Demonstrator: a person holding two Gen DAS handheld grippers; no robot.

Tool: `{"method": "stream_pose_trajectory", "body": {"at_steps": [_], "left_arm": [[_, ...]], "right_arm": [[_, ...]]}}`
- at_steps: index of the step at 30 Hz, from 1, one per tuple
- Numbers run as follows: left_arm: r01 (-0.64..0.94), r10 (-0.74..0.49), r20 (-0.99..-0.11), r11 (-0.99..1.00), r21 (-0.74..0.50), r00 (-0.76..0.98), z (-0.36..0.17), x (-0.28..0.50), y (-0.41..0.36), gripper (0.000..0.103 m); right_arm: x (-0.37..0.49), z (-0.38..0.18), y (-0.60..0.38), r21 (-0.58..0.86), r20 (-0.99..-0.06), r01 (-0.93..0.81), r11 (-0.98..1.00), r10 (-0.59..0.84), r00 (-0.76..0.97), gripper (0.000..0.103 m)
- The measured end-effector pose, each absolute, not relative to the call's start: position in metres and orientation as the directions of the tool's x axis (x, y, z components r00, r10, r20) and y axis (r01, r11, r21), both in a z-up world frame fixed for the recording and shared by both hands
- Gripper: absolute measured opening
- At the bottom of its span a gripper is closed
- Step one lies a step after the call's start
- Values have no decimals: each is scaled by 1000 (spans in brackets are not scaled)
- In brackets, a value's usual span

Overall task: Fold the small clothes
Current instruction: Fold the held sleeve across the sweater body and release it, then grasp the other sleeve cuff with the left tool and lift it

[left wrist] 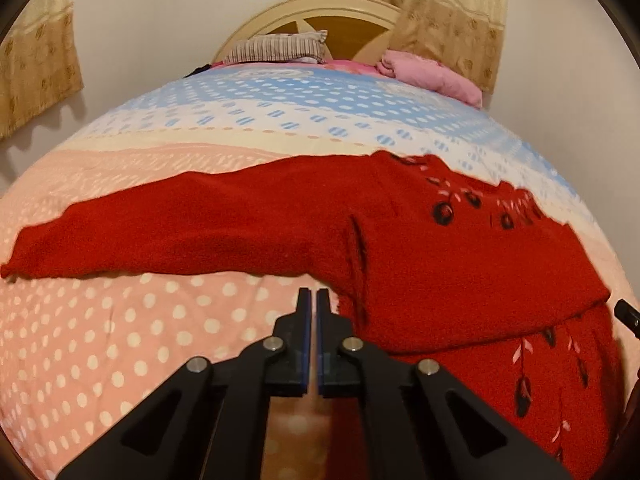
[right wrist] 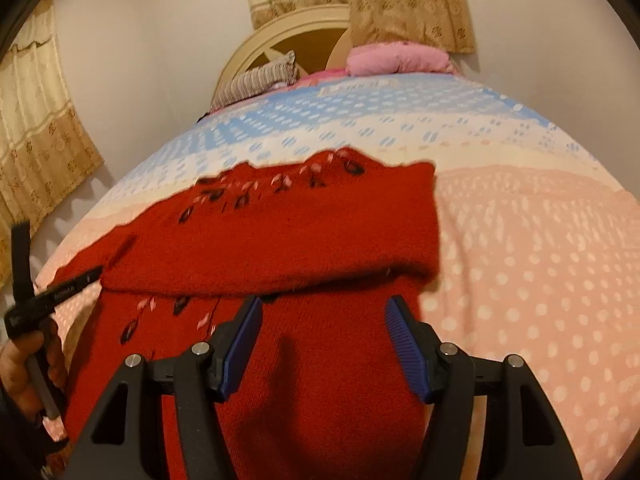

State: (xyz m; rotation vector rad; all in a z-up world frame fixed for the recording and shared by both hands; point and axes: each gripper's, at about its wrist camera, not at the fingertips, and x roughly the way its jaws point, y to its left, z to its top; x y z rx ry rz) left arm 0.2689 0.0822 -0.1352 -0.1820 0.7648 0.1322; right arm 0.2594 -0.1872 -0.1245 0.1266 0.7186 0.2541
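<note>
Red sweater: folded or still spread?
Partly folded: red sweater has one sleeve across its body; the other sleeve lies outstretched on the bedspread.

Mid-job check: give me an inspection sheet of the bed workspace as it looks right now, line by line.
Surface: bedspread, pink with white dots near, blue and white farther off.
Job's things: red sweater partly folded, one sleeve stretched out flat, the other side folded across the body.
Clutter: striped pillow and pink bundle at the headboard.
Grippers: left gripper shut, empty, over the bedspread beside the sweater; right gripper open above the sweater body.
Cables: nothing seen.
Surroundings: wooden headboard, beige curtains, pale walls.
</note>
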Motion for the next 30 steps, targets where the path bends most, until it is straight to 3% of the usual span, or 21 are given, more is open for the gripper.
{"method": "stream_pose_trajectory", "body": {"at_steps": [5,7,9,11,12,14,18,21,23,26,30], "left_arm": [[-155,18,-707,979,-130,707,-137,268,79,2],[-164,32,-711,980,-117,702,-138,267,76,10],[-162,27,-718,979,-121,695,-139,267,75,34],[-190,55,-717,976,-109,695,-137,265,78,55],[-195,55,-710,974,-117,702,-136,263,81,60],[-198,45,-705,971,-136,708,-133,260,88,64],[-221,64,-704,966,-135,708,-133,254,100,70],[-247,97,-721,963,-106,686,-136,250,114,70],[-267,112,-722,958,-104,683,-136,245,128,70],[-316,157,-720,944,-91,676,-136,238,154,72],[-384,201,-736,919,-87,646,-140,232,185,73]], "right_arm": [[297,-110,-185,223,-647,-170,960,276,711,66],[314,-120,-181,242,-683,-152,958,280,675,67],[330,-145,-173,274,-755,-143,951,305,581,67],[324,-144,-161,204,-747,-170,964,265,609,69],[322,-142,-154,213,-747,-206,955,295,595,69],[318,-135,-141,253,-746,-253,934,355,564,69],[319,-121,-106,173,-731,-315,933,336,593,69],[335,-147,-75,204,-817,-350,914,356,453,69],[329,-145,-58,109,-808,-377,920,303,506,69],[319,-132,-42,166,-775,-421,892,382,503,69],[320,-131,-13,132,-761,-464,876,389,520,69]]}}
